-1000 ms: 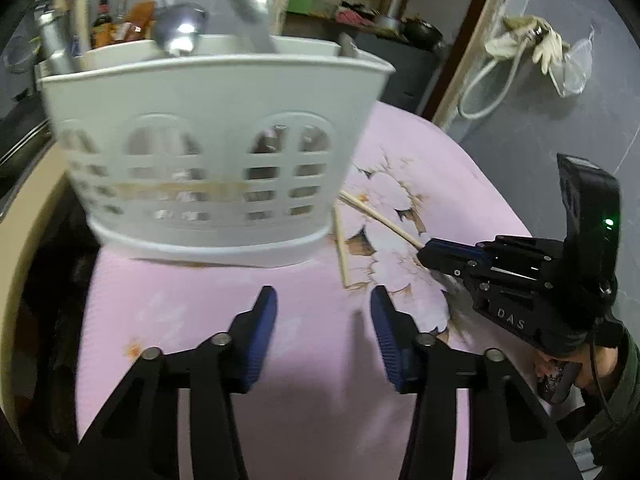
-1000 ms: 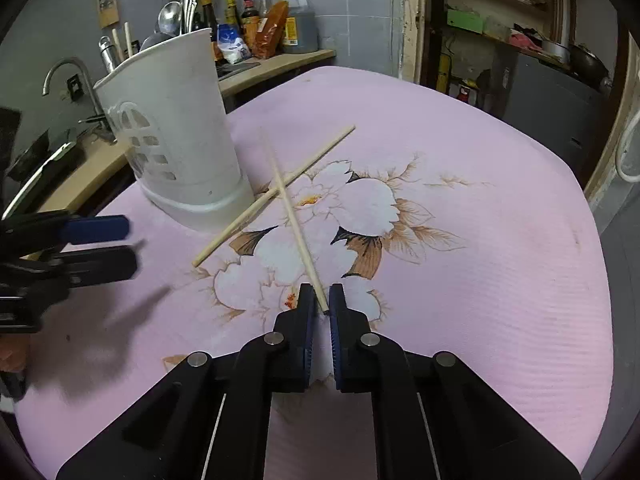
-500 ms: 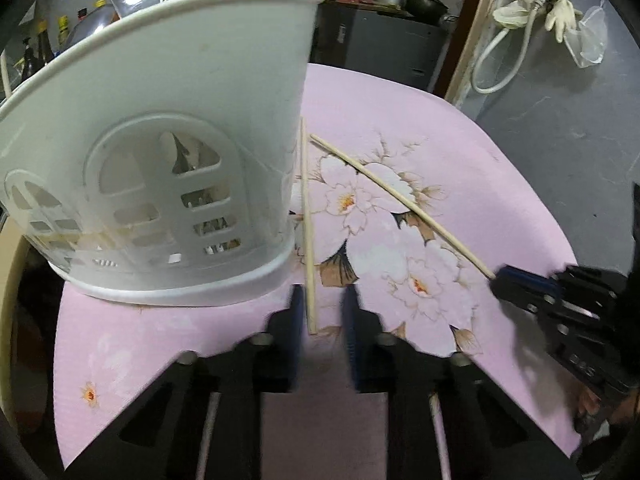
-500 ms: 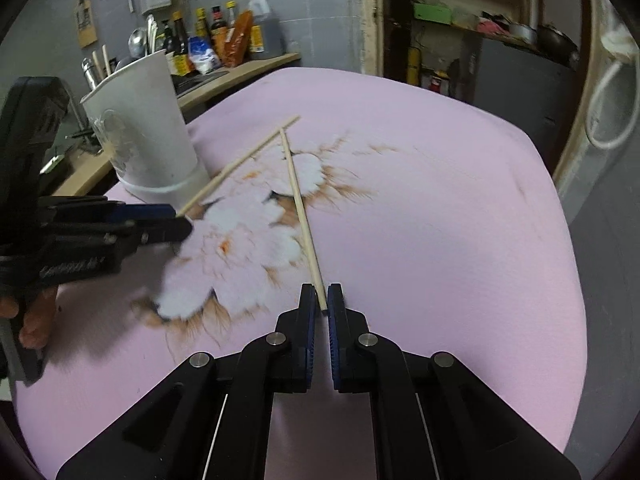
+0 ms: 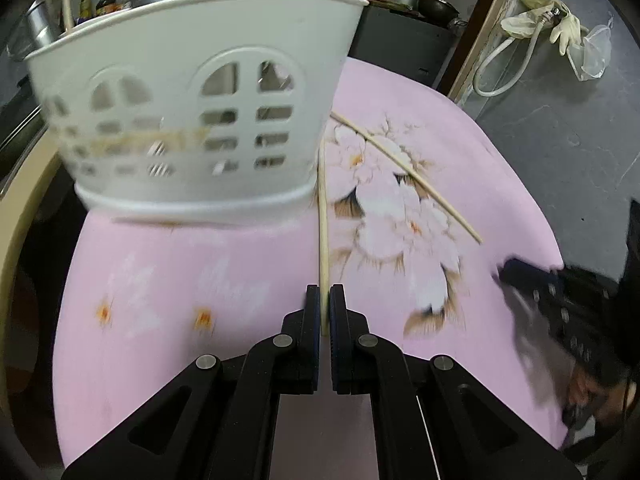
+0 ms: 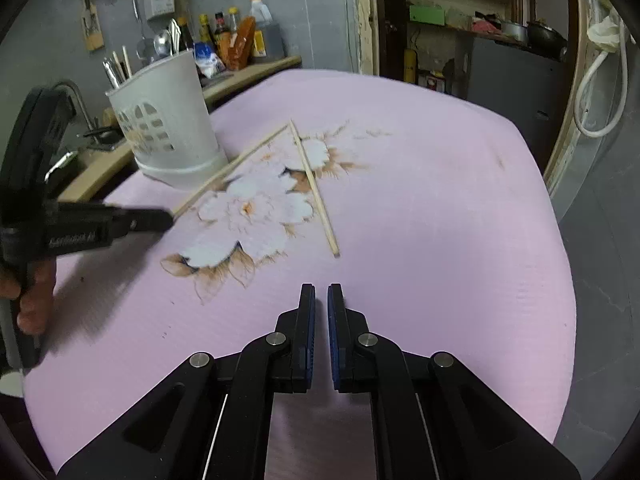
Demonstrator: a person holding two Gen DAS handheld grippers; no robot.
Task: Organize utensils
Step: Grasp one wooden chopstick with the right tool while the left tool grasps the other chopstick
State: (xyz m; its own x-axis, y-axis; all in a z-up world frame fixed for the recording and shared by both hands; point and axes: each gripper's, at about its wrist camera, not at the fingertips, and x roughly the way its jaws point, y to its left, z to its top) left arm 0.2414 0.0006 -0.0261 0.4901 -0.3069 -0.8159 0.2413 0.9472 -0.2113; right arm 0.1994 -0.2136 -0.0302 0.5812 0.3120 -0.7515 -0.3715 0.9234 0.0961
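Two wooden chopsticks lie on the pink flowered table. My left gripper (image 5: 325, 308) is shut on the near end of one chopstick (image 5: 322, 216), which runs along the table beside the white utensil basket (image 5: 192, 120). The second chopstick (image 5: 408, 176) lies free to the right, and in the right wrist view (image 6: 314, 188) it lies just ahead of my right gripper (image 6: 321, 308). That gripper is shut, holds nothing and hovers short of the chopstick's near tip. The basket (image 6: 164, 120) holds spoons and other utensils.
A counter with sauce bottles (image 6: 228, 44) and a sink tap stands behind the basket. The table edge drops off at the right toward a doorway, a hose (image 5: 516, 68) and dark shelves.
My left gripper has closed on the chopstick beside the basket. My right gripper has let go of the other chopstick and drawn back from its tip.
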